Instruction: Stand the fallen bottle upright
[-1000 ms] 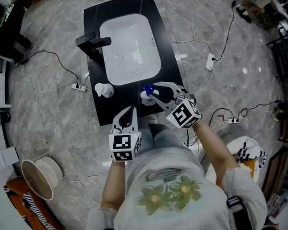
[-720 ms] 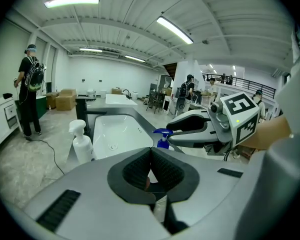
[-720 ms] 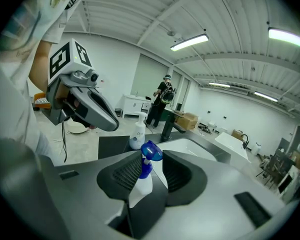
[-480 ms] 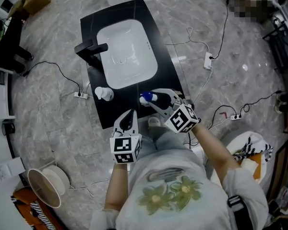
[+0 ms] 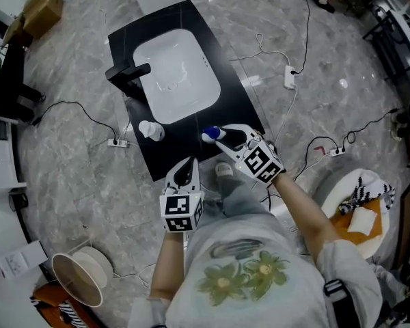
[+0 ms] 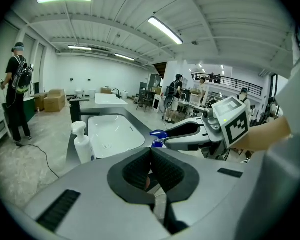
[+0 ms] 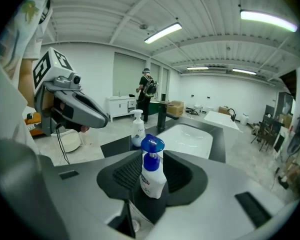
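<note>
There, our right hand-held gripper gripped the blue-capped bottle upright between its jaws, by the counter's near edge. Our left hand-held gripper hung beside it, jaws together, empty.

The person's grey left gripper sits low, close in front of the body. Its two jaws are pressed together with nothing between them. The grey right gripper reaches out further. Its jaws squeeze a small white bottle with a blue pump top. The bare left forearm and bare right forearm stretch forward.
</note>
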